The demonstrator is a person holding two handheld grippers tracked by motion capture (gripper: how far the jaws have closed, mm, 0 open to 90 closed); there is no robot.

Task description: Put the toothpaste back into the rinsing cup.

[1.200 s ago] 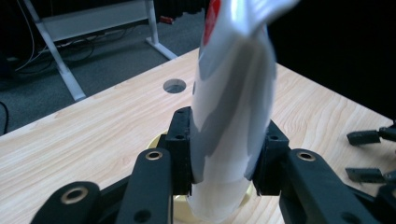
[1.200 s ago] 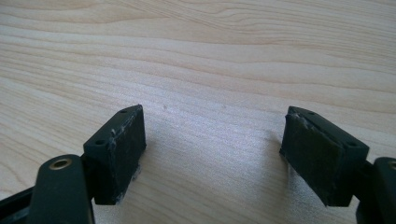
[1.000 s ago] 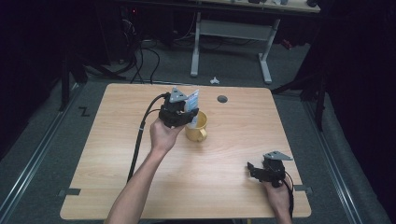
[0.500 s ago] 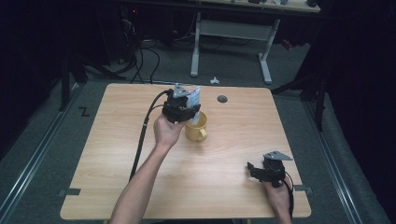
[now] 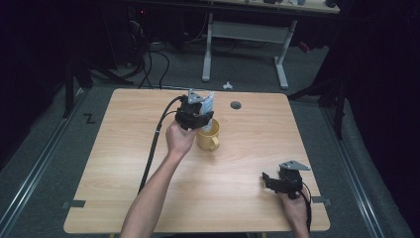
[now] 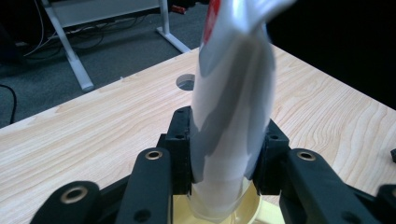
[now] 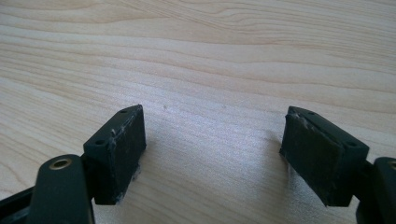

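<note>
A white squeeze tube (image 6: 233, 107) with a red mark near its top stands upright between the jaws of my left gripper (image 6: 229, 149), which is shut on it. The tube's lower end reaches into a yellow mug (image 5: 209, 138) near the middle of the table. Seen from the high view, my left gripper (image 5: 199, 115) hovers just above the mug's rim with the tube (image 5: 207, 105) sticking up. My right gripper (image 5: 270, 181) rests low near the table's front right, jaws open over bare wood. Its two pads (image 7: 122, 149) stand wide apart with nothing between them.
The wooden table (image 5: 124, 163) has a round cable hole (image 5: 236, 105) near its back edge. A black cable (image 5: 153, 144) trails from my left gripper toward the front. A white desk frame (image 5: 242, 44) and loose cables stand on the floor behind.
My left gripper has moved a little to the right and down with the tube, bringing the tube's lower end over and into the mug. The right gripper has stayed put.
</note>
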